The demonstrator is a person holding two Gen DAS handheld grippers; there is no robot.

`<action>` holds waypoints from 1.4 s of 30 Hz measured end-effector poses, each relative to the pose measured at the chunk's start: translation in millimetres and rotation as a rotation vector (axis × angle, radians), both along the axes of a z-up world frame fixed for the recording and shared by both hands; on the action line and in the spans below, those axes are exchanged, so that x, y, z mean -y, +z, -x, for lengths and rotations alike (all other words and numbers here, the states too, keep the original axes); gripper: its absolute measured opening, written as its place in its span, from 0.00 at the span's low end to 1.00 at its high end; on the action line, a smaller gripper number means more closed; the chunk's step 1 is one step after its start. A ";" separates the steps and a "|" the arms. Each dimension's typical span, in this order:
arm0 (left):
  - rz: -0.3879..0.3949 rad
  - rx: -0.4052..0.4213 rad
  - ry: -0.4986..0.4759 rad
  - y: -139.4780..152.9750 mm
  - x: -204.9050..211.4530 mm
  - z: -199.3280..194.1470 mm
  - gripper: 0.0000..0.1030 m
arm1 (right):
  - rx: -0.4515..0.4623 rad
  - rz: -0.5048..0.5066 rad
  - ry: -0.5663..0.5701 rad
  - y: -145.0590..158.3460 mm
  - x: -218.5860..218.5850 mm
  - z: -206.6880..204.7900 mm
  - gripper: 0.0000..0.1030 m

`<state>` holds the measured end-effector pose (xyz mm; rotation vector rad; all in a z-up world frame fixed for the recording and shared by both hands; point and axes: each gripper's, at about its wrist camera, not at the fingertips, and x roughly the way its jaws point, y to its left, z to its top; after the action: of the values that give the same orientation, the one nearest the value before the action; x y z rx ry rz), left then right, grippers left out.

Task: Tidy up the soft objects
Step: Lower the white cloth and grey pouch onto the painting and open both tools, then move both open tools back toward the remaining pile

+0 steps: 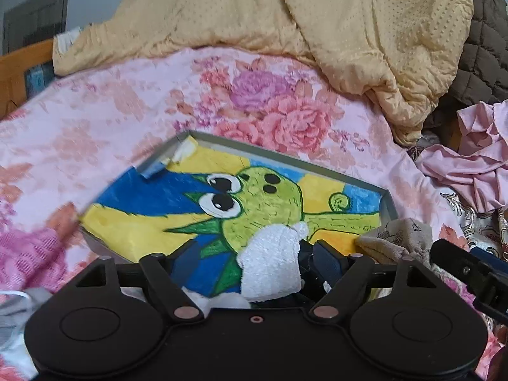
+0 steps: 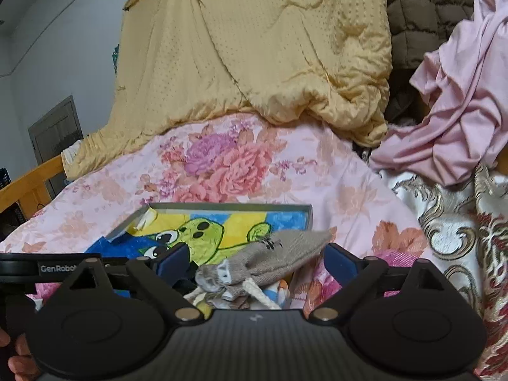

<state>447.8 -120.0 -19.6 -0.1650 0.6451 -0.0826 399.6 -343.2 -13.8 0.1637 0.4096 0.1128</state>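
A shallow grey tray lined with a painted green cartoon creature lies on the bed. In the left wrist view a white fluffy sock lies in the tray between the fingers of my left gripper. Both blue pads stand clear of the sock, so this gripper is open. A beige-grey sock lies over the tray's right side, between the wide-apart pads of my right gripper, which is open too. Small socks are bunched under the sock's near end. The beige sock and the right gripper's finger show at the right of the left wrist view.
A pink floral sheet covers the bed. A heaped yellow quilt lies behind the tray, with a brown quilted cloth beyond it. At the right are a crumpled pink garment and a gold-patterned cloth. A wooden bed rail runs along the left.
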 end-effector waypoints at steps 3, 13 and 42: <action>-0.011 0.024 0.002 10.6 -4.1 11.9 0.82 | 0.029 0.019 -0.003 7.7 -2.2 13.4 0.96; -0.022 0.105 -0.025 38.0 -11.1 66.7 0.90 | 0.051 0.029 -0.040 20.3 -2.8 68.1 0.99; -0.058 0.226 -0.123 40.2 -83.6 244.5 0.98 | -0.039 0.006 -0.155 6.9 -57.1 218.2 1.00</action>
<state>203.2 -36.4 20.6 -0.0587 0.4316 -0.1980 181.4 -286.1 -6.9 0.1910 0.4347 -0.0447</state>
